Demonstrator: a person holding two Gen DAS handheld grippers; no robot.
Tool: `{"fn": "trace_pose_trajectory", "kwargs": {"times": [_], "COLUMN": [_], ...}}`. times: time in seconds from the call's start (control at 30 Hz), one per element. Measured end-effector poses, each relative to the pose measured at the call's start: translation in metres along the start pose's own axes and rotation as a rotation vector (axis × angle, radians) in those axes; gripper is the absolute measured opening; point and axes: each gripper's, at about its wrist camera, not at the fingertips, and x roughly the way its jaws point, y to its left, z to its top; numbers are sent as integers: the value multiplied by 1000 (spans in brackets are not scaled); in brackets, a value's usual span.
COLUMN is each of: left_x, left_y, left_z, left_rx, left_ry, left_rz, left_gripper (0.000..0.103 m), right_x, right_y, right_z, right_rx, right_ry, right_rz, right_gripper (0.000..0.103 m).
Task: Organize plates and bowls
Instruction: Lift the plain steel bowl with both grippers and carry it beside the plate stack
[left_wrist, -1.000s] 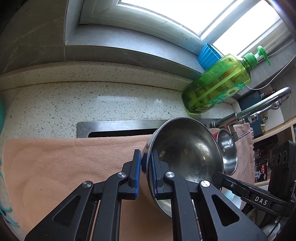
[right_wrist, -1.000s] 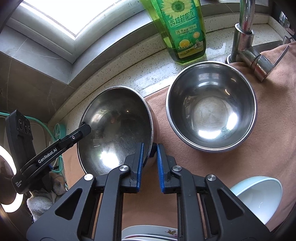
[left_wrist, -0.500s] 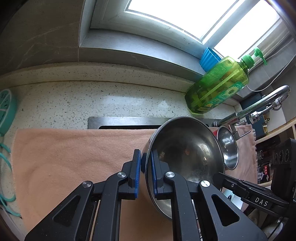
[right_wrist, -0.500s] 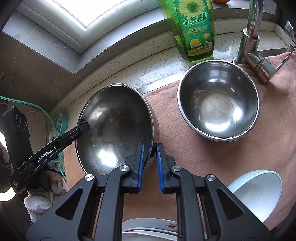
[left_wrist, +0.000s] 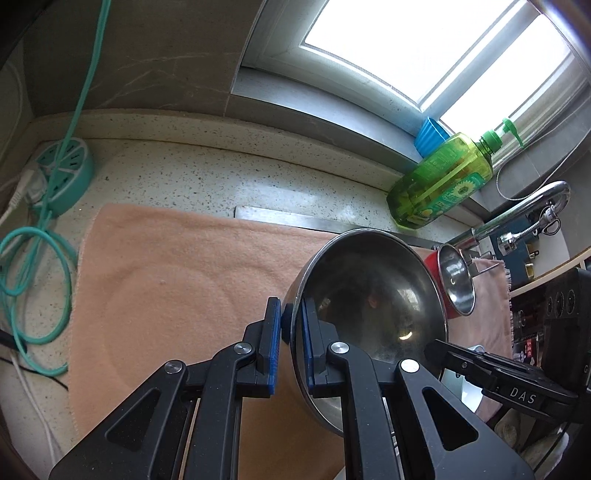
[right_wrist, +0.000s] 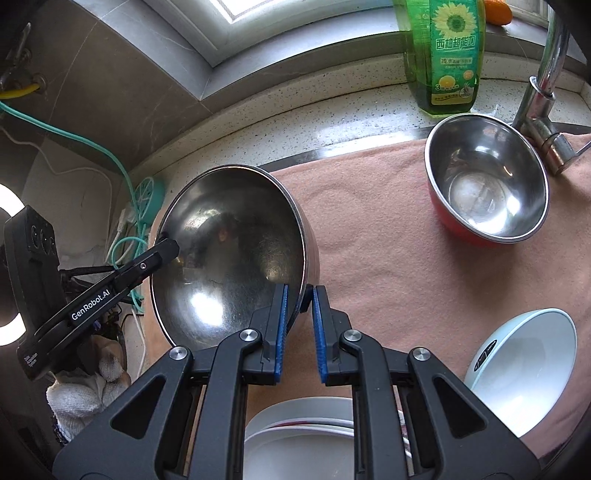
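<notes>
- While both grippers are clamping one large steel bowl (right_wrist: 229, 254) by opposite rim edges, it is tilting above the pink towel (left_wrist: 166, 280), at centre frame in each view.
- The left gripper (left_wrist: 291, 325) is pinching the rim narrowly between its blue pads.
- The right gripper (right_wrist: 299, 314) is gripping the rim likewise.
- A smaller red-sided steel bowl (right_wrist: 484, 184) is sitting at upper right, beside the faucet (right_wrist: 543, 99).
- A white bowl (right_wrist: 524, 373) is lying at lower right, with stacked plates (right_wrist: 295, 439) at bottom centre.
</notes>
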Motion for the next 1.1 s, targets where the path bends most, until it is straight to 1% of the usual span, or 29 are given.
{"fn": "trace_pose_trajectory", "kwargs": {"times": [0.1,0.47,0.63,0.87,1.1], "left_x": [-11,-45,-61,-81,-94], "left_y": [11,41,53,58,68], "left_z": [-13,-66,-91,-122,-154], "left_rx": [-42,-152,-208,-253,-320], "left_ry": [-11,-52,-70,-91,-101], "left_rz": [2,54,59,83,98], "left_gripper": [9,9,9,9,9], "right_x": [2,11,11,14,19], "right_y": [10,45,57,69,81], "right_z": [-9,-47,-65,-85,-103], "right_rx": [-34,-170,-223,-288,-350], "right_ry": [20,93,122,161,202], "right_rz": [12,45,60,82,95], "right_gripper": [14,14,14,14,14]}}
